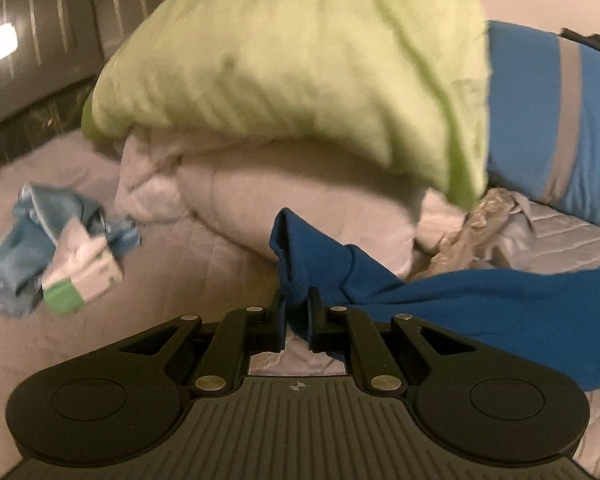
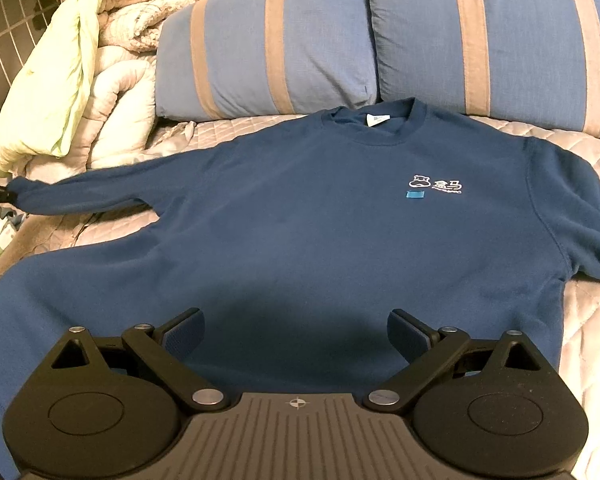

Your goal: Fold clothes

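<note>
Blue fleece crew-neck sweatshirt spread flat on quilted bed, collar toward striped pillows — left tongs clamped on sleeve cuff; right tongs apart above hem.

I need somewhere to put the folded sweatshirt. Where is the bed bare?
Bare quilt lies between the crumpled light-blue cloth and the sleeve cuff in the left gripper. The head end is crowded: striped pillows, bunched comforter.
</note>
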Demonstrator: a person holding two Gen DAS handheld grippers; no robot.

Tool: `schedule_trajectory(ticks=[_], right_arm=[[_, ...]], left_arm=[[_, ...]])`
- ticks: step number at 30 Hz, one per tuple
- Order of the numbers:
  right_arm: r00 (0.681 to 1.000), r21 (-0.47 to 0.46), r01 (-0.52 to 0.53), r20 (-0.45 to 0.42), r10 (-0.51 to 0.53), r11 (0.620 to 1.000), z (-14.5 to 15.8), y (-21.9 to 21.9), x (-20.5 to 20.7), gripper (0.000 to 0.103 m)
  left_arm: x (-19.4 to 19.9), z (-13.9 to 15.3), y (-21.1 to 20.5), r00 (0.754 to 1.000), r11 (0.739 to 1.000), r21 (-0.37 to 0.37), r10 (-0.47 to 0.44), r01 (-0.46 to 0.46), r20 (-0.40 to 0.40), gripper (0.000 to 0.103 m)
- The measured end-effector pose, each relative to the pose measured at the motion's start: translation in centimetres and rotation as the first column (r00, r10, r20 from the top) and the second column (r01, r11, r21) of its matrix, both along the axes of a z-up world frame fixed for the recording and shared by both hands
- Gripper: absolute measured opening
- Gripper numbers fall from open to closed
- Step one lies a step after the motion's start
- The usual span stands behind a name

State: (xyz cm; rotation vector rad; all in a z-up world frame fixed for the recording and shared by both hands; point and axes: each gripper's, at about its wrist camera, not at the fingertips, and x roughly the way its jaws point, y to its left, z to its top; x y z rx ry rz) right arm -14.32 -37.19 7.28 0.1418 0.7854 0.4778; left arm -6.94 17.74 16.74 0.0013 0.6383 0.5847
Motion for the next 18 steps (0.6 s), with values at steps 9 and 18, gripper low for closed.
schedule_trajectory(ticks=[9,18], right_arm=[[1.000,0.002,0.016,-0.001,-0.016,1.000,0.0,-0.3,0.0,0.100],[0.997,0.042,0.067,0.036,-0.069,0.997,0.4,-1.5,-0.5,0.103]], left_arm=[[0.8,-6.5,2.0,0.986,0.990,-0.108,0.077,-0.093,-0.146,0.031],[-4.7,-4.5,-2.8,0.988,0.933,-0.330,-0.157,0.147,-0.005,0.063]])
